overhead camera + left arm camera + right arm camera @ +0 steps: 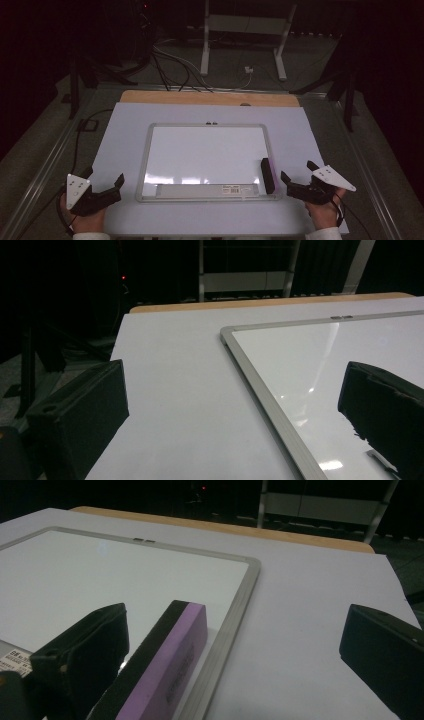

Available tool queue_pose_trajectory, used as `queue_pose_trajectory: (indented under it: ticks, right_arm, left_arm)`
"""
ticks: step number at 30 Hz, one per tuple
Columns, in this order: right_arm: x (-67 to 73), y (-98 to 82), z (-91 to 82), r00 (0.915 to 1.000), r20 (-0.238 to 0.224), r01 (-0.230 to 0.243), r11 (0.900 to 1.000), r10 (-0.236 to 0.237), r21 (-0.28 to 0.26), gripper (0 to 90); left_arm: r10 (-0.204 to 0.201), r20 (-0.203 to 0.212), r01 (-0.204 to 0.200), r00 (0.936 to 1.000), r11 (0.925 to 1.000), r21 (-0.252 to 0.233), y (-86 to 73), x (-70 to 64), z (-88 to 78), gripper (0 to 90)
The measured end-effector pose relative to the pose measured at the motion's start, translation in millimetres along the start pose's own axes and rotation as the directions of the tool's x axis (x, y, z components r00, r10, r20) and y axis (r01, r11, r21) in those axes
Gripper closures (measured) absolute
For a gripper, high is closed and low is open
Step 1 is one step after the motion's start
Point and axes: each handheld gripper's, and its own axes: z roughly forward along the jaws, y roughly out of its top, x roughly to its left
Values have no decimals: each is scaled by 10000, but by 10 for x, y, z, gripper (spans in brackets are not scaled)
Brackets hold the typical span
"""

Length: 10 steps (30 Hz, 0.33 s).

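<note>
Two grippers wide, nothing held: right gripper (299, 181) just beside the eraser (268, 175) lying on the whiteboard (200, 150) at its right edge, left gripper (106, 185) idle by the left frame; judged pre-grasp, next close right jaws squarely across eraser's sides.

The room is dark; a grey floor (45, 135) carries loose cables (172, 67) and what looks like a white desk frame (245, 30) beyond the bench (210, 97).
</note>
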Motion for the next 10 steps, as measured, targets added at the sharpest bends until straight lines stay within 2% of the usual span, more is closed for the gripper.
queue_pose_trajectory:
  ticks: [4, 10]
  right_arm:
    - [26, -6, 16, 9999, -34, 149, 9999, -148, 57, 1]
    - [38, -1, 20, 9999, -79, 132, 9999, -132, 33, 1]
  left_arm:
    - [43, -10, -43, 10000, 10000, 58, -3, 0, 8, 5]
    - [45, -42, -44, 10000, 10000, 61, -7, 9, 3, 5]
